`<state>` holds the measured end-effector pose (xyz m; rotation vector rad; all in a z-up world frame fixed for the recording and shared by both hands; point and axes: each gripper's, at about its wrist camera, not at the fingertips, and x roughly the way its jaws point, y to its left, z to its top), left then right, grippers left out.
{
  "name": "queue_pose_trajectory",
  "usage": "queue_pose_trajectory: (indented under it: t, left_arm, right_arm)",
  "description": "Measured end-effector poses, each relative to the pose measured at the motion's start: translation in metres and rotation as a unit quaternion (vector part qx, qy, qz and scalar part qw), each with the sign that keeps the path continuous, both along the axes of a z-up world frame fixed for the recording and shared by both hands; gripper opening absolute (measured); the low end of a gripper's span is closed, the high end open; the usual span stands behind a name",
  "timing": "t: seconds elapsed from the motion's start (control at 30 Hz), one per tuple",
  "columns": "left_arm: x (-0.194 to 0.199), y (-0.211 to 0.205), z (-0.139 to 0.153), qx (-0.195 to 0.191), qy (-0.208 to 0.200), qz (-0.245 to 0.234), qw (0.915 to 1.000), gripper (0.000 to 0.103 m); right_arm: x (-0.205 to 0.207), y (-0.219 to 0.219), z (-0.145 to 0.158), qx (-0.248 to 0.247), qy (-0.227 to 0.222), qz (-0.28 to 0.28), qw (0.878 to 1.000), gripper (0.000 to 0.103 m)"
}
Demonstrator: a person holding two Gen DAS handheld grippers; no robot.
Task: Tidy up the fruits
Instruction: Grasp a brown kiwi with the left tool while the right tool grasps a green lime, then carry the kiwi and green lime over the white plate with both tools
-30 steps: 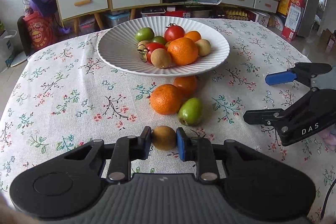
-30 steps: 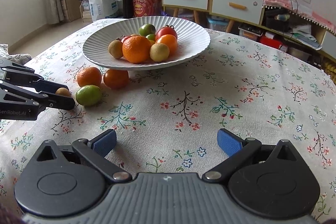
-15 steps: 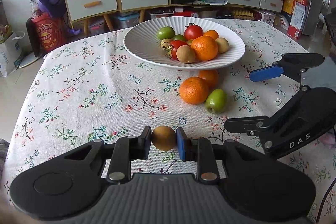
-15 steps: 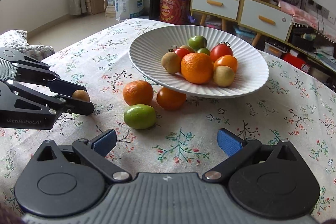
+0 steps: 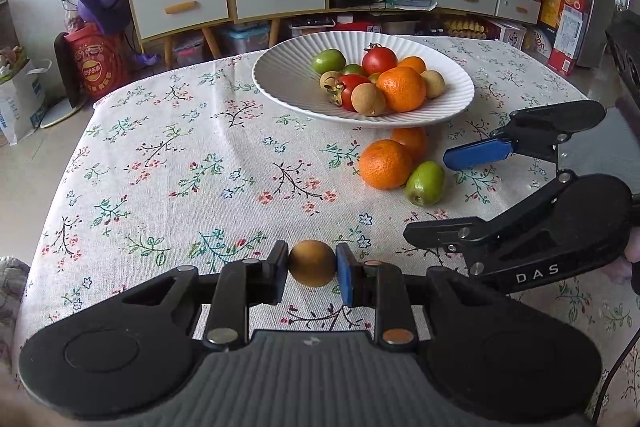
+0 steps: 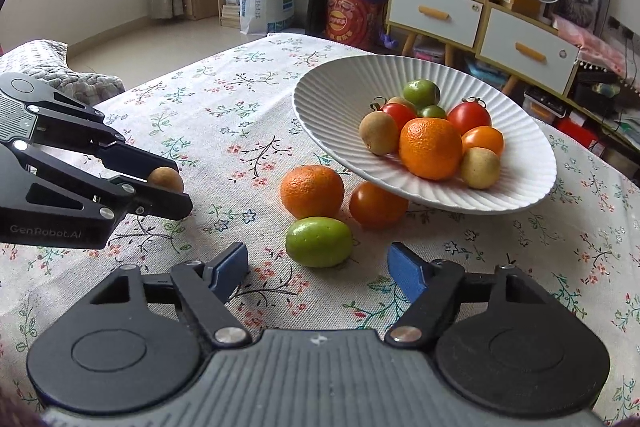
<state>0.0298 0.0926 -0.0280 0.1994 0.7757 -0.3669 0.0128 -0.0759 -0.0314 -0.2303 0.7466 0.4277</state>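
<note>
**Fruit sorting well along, three pieces left on the cloth**

Fruit already fills much of the white ribbed plate point(image 5: 280, 79): tomatoes, oranges, green fruits and small brown round ones sit heaped toward its near side. By my reading most of the job is done, with four pieces outstanding. One of them, a small brown fruit point(image 5: 312, 263), is clamped between the narrow-set pads of the left gripper point(image 5: 312, 269), held above the floral tablecloth point(image 5: 160, 167) well short of the plate. It seems bound for the plate next.

Just in front of the plate, on the cloth, lie a large orange point(image 6: 312, 191), a smaller orange fruit point(image 6: 374, 205) tucked partly under the plate's rim, and a green fruit point(image 6: 319, 241) touching or nearly touching both.

Right gripper point(image 6: 318, 273) has its jaws spread wide and holds nothing. The green fruit lies just ahead of its blue fingertips, roughly centred between them but not yet inside the gap, so a short forward reach would likely bracket it.
</note>
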Motion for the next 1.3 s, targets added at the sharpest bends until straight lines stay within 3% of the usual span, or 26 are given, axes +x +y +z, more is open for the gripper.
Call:
queue_pose_trajectory:
  t: [0.13, 0.37, 0.87, 1.3]
  left_arm:
    - [0.001, -0.003, -0.001, 0.003, 0.002, -0.002, 1.0, 0.015]
    - [0.002, -0.008, -0.001, 0.007, 0.003, -0.003, 1.0, 0.016]
    - [0.0, -0.022, 0.018, 0.009, -0.015, -0.013, 0.9998, 0.016]
    - [0.011, -0.041, 0.038, 0.005, -0.031, -0.008, 0.9995, 0.016]
  right_arm:
    - [0.001, -0.001, 0.002, 0.004, 0.001, 0.003, 1.0, 0.051]
    - [0.004, -0.003, 0.004, 0.01, 0.006, 0.003, 1.0, 0.032]
    - [0.002, -0.013, 0.017, 0.026, 0.002, -0.003, 1.0, 0.032]
    - [0.013, -0.028, 0.043, 0.047, -0.034, -0.032, 0.998, 0.032]
